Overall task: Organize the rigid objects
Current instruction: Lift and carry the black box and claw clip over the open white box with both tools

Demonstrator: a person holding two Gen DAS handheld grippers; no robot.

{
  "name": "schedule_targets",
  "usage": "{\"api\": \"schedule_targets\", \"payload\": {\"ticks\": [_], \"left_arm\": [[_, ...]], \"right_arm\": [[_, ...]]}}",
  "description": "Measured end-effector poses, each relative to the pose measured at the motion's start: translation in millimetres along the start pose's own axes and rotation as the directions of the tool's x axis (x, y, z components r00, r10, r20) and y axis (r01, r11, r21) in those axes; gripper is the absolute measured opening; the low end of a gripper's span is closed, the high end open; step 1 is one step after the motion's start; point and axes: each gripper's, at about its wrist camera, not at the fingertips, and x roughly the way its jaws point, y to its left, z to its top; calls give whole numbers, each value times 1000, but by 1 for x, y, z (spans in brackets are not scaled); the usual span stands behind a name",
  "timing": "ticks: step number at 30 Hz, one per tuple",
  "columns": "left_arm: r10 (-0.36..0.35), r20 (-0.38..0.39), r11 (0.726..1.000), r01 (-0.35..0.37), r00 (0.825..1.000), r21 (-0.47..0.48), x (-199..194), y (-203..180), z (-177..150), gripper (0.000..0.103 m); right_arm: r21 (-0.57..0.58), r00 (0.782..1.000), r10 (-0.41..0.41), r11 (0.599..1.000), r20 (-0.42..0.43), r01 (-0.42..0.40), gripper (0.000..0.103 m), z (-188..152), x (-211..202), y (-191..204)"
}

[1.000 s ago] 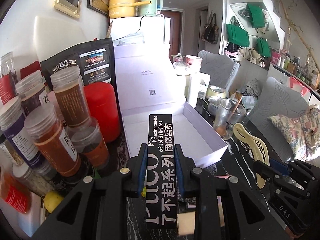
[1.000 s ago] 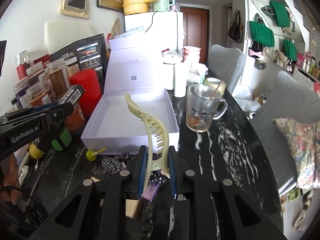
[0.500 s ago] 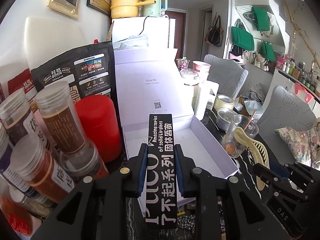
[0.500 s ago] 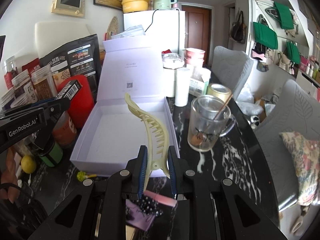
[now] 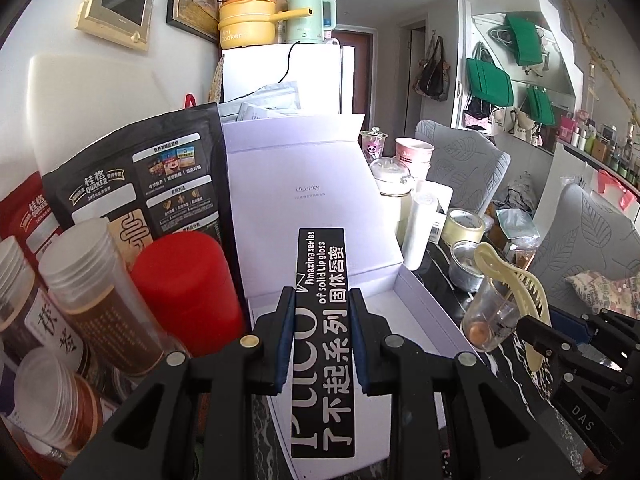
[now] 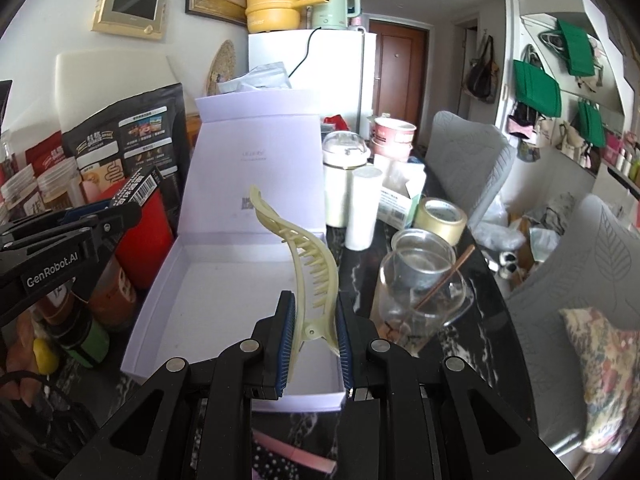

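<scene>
- Gripping stiff, light lip gloss box (image 5: 323,344) mid-length in left tool (image 5: 322,344), above open white box (image 5: 420,304).
- Pinching springy, brittle hair claw (image 6: 304,276) at hinge in right tool (image 6: 314,344).

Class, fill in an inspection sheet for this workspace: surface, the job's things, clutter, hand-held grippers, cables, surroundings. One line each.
Surface: dark marbled table, crowded.
Job's things: open white box, inside bare; black lip-gloss box; cream hair claw clip.
Clutter: jars, red canister, black oat bag, glass mug with a stick, tape roll.
Hand-held grippers: left hand-held gripper shut on the lip-gloss box; right hand-held gripper shut on the clip; both at the box's near edge.
Cables: black cord down the fridge front.
Surroundings: white fridge, grey chairs, green bags on the wall.
</scene>
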Motion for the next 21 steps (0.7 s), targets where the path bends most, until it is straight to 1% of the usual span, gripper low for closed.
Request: {"api": "schedule_targets", "payload": {"ticks": [7,12,17,21], "left_arm": [[10,1,1000,-10,1000,-20,24,4,14,25],[31,-5,999,-31,1000,-15,43,7,20,25],[37,-30,999,-37,999,-8,62,9,22,25],[41,-73,999,-43,997,-23,79,15,19,25]], "right_arm": [[-14,1000,7,1000,8,-7,20,15,15,-1],[-17,1000,18,1000,9,-17,20,26,31,-1],[-14,999,31,999,-4,-31,20,32,50,0],[-15,999,43,999,-23,-43,20,34,65,2]]}}
